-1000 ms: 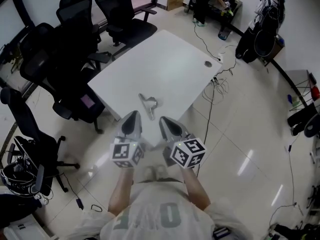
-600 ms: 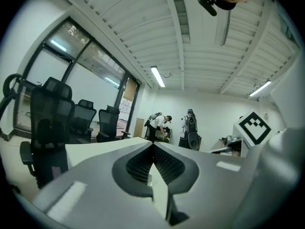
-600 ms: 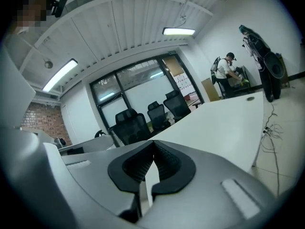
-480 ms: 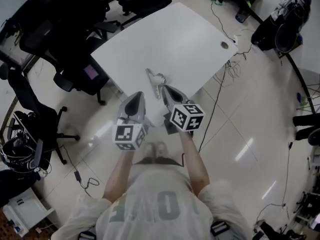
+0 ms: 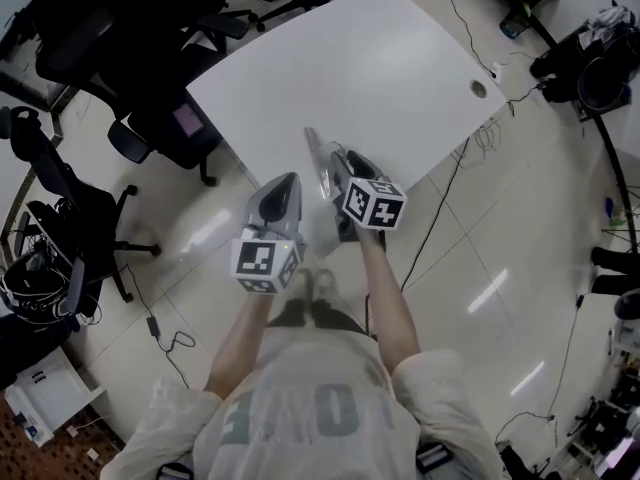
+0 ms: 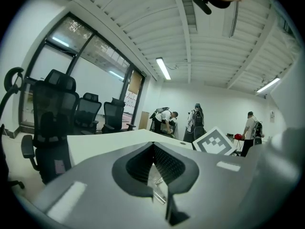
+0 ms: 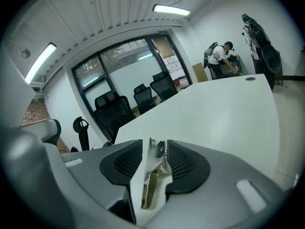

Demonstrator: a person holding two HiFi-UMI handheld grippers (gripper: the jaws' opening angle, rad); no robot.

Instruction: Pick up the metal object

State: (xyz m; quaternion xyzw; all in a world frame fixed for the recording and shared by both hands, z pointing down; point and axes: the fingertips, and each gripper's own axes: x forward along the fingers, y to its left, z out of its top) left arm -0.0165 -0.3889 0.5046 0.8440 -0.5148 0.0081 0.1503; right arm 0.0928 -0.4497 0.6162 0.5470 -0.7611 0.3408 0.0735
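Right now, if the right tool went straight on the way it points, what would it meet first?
The metal clip: it stands between the jaws of the right tool, which are opening. Beyond it lies only the bare white table, as far as that view shows.

Counter (image 5: 400, 68) surface lies bare over its far and right parts; open approach from above and across the near edge. Metal object (image 5: 321, 168) rests by that near edge. Office chairs (image 5: 100, 48) crowd the left side, blocking it. Cable tangle (image 5: 486, 136) on the floor (image 5: 520, 268) off the right corner.
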